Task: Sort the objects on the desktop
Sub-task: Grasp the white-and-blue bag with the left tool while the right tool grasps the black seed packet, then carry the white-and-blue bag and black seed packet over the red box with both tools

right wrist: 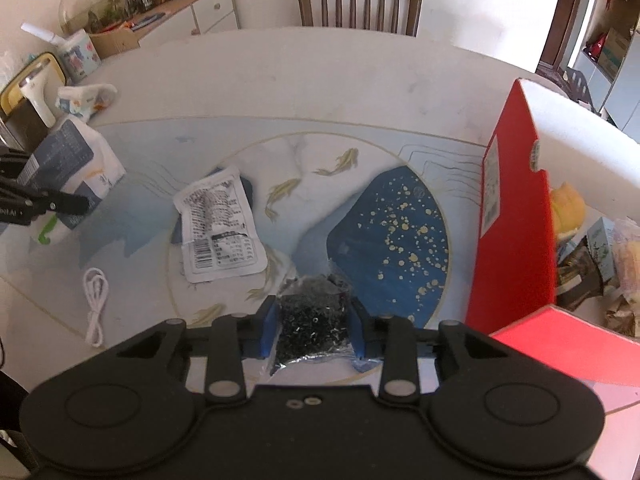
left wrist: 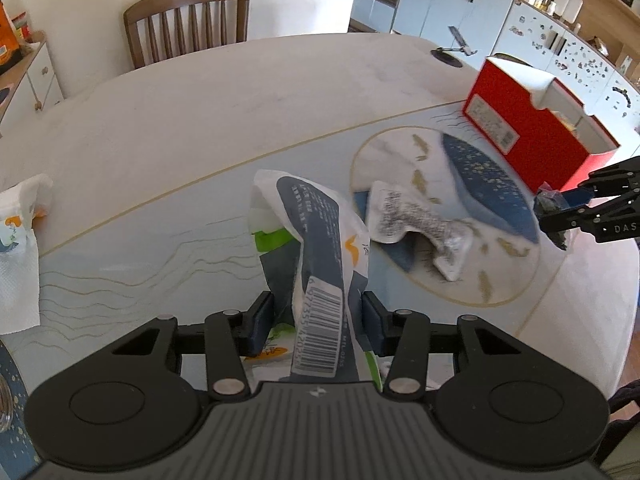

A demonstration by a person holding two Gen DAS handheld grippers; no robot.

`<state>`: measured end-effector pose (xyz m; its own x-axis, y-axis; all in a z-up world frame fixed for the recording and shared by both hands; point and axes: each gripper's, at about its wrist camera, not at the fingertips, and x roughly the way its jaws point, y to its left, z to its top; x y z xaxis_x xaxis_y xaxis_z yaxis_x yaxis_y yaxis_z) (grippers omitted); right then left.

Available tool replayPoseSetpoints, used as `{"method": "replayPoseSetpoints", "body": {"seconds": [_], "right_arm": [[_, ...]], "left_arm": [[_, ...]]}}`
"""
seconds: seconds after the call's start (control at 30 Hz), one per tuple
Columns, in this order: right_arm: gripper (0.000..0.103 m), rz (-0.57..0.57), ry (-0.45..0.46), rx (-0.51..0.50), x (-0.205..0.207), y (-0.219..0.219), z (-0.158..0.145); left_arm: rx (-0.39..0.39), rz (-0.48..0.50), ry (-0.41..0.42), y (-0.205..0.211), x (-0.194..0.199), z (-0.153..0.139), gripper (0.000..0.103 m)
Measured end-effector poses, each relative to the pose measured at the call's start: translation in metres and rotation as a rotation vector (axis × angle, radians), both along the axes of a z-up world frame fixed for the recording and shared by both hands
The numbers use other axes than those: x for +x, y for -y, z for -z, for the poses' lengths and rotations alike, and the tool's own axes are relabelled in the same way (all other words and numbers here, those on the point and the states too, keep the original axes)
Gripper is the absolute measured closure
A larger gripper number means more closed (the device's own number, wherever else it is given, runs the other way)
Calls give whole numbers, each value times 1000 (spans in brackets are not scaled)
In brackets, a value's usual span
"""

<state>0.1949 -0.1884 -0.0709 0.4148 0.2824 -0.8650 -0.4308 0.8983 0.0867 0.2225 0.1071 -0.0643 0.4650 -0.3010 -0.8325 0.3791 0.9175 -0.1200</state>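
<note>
Our left tongs (left wrist: 318,322) pinch a grey-and-white pouch (left wrist: 316,256), lifted over the near part of the bench (left wrist: 224,92). Our right tongs (right wrist: 312,330) clamp a small bag of dark bits (right wrist: 312,312), just beside the red box (right wrist: 514,220), whose open top shows at the right edge. A white packet (right wrist: 220,228) lies flat between them; the far bench toward the chair (right wrist: 360,2) gives open room

Flat packet (right wrist: 220,228) sits mid-mat (right wrist: 168,140), cable (right wrist: 95,304) to its left, box (right wrist: 516,216) way off right with snacks (right wrist: 592,256) inside, chair (right wrist: 360,2) behind the table (right wrist: 320,68).
</note>
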Motion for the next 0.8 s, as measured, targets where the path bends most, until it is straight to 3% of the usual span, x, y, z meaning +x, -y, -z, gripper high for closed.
{"method": "replayPoseSetpoints", "body": {"seconds": [0.8], "right_arm": [[68, 32, 92, 90, -44, 55, -65]], "left_arm": [[-30, 149, 45, 111, -31, -59, 57]]}}
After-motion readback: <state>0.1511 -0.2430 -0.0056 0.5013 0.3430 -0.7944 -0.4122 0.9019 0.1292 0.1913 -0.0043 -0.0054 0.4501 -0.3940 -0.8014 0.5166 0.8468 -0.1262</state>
